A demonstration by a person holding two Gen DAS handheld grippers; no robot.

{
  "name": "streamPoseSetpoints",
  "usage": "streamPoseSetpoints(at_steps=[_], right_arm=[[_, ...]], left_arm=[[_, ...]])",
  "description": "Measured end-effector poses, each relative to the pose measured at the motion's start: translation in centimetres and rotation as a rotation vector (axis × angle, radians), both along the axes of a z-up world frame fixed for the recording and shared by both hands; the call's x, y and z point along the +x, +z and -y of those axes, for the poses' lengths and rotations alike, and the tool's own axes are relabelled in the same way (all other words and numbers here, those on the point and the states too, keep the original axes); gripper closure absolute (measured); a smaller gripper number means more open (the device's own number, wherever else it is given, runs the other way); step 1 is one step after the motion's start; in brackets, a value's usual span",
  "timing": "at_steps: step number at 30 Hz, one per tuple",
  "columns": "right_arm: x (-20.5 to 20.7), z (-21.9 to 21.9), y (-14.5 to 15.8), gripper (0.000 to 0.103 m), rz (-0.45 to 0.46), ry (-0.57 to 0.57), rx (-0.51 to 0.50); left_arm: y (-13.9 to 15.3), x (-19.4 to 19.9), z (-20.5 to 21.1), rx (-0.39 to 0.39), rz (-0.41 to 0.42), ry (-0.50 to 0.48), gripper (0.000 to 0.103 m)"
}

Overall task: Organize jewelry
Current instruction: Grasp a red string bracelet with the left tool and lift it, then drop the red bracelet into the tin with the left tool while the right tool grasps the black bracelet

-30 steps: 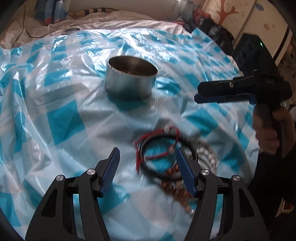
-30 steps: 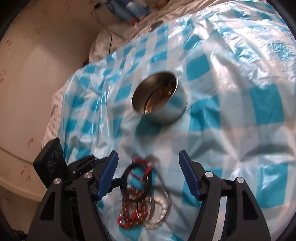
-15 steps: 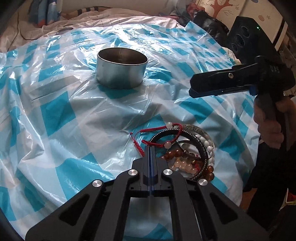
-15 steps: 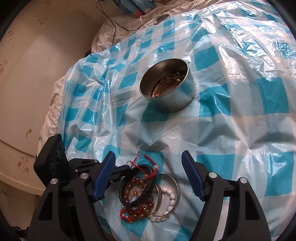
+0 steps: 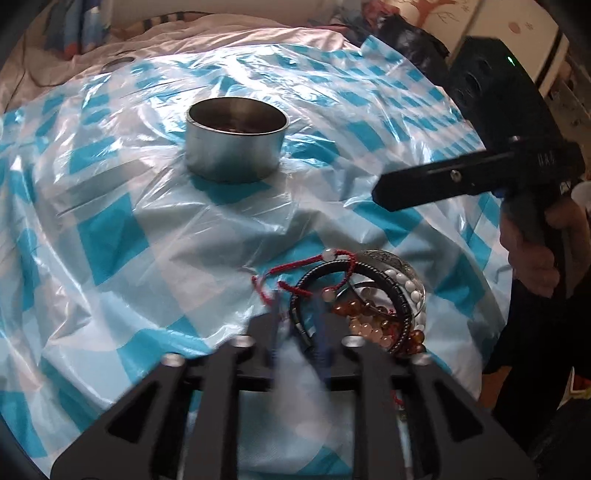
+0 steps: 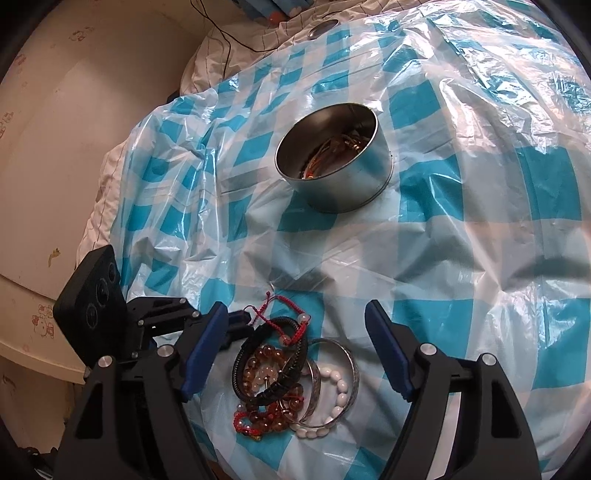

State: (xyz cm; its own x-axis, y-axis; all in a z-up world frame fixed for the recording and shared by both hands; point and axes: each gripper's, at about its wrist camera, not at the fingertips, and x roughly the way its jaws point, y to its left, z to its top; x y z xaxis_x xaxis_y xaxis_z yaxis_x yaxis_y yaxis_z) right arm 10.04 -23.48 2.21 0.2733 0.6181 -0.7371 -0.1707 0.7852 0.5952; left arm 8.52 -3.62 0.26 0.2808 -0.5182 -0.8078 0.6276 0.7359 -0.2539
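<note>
A heap of bracelets (image 5: 369, 306) (image 6: 288, 373) lies on the blue-and-white checked plastic sheet (image 5: 110, 229): a red cord bracelet (image 5: 332, 258), a black cord one (image 6: 240, 365), amber beads, white beads (image 6: 340, 387) and a silver bangle (image 5: 388, 258). My left gripper (image 5: 297, 314) is at the heap's left edge. Its blurred jaws are opening, with the black bracelet's end between them and not pinched. My right gripper (image 6: 297, 314) hangs over the heap, and its wide jaws are still opening. A round metal tin (image 5: 236, 147) (image 6: 343, 184) farther back holds jewelry.
A hand (image 5: 535, 258) holds the right gripper's handle at the bed's right side. Rumpled white bedding, a cable and a small metal lid (image 6: 325, 27) lie beyond the sheet. A cream wall (image 6: 55, 147) stands close on the left.
My left gripper went from wide open around the heap to fully shut, and now its jaws have parted slightly. The right gripper's jaws have widened a little.
</note>
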Motion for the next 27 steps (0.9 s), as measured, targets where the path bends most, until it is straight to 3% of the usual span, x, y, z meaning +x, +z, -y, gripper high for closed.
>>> streamPoseSetpoints(at_steps=[2,4,9,14,20,27], right_arm=[[0.1,-0.1,-0.1,0.029,0.0,0.007,-0.001],[0.0,-0.2,0.0,0.029,0.002,0.016,-0.003],[0.0,-0.1,0.0,0.029,0.003,0.018,-0.005],[-0.1,-0.6,0.1,0.029,0.007,0.045,-0.015],[-1.0,-3.3,0.4,0.028,0.034,0.179,-0.067],[-4.0,-7.9,0.8,0.008,0.193,0.378,-0.262]], left_arm=[[0.0,0.0,0.4,0.015,0.028,0.003,0.081],[0.1,0.1,0.5,0.017,0.034,0.005,0.103],[0.8,0.5,-0.1,0.018,0.067,0.052,0.103],[2.5,0.9,-2.0,-0.043,0.098,0.11,0.103],[5.6,1.8,-5.7,-0.181,0.171,0.238,0.103],[6.3,2.9,-7.5,-0.222,0.163,0.311,0.103]])
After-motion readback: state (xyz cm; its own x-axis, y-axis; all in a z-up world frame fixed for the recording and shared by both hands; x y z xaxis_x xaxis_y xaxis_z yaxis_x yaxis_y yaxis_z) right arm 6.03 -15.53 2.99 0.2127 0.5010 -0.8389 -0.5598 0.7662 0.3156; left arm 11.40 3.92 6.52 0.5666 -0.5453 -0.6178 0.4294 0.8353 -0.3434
